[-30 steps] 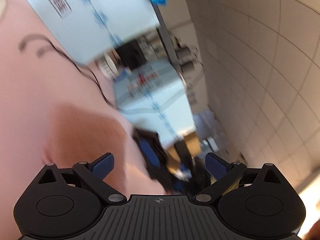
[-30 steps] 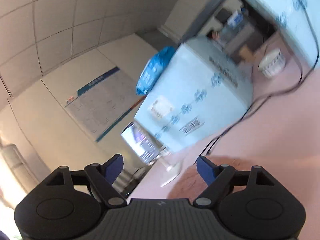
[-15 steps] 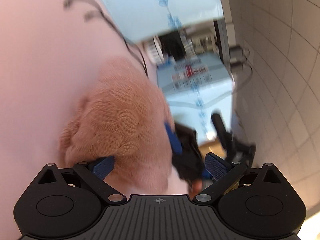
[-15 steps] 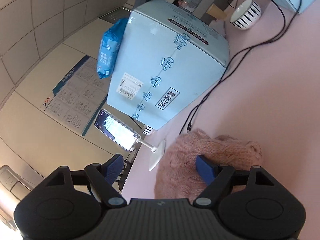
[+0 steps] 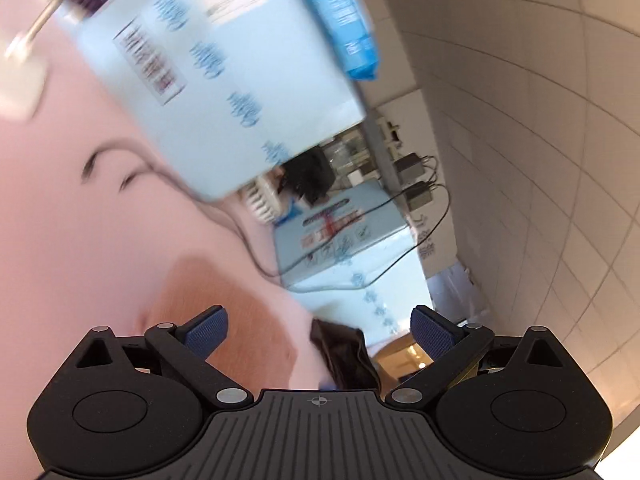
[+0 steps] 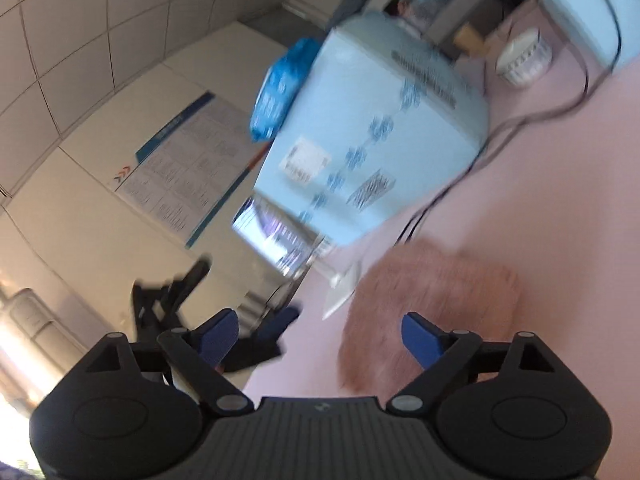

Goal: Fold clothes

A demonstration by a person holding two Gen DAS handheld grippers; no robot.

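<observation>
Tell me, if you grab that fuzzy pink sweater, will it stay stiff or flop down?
Probably flop: the sweater lies bunched in a soft rounded heap on the pink table. It looks like fluffy loose knit, so it is likely light and may stretch or snag. It should not roll or slide much.

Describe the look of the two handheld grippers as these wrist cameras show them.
Both the left gripper and right gripper have matte black ribbed bodies, round side housings, silver pivot pins and black linkage arms ending in blue textured pads. No sleeve or hand shows.

sweater [image 6: 432, 304] on table [image 6: 560, 208] — box [image 6: 372, 140] behind, packet [image 6: 280, 92] atop box
</observation>
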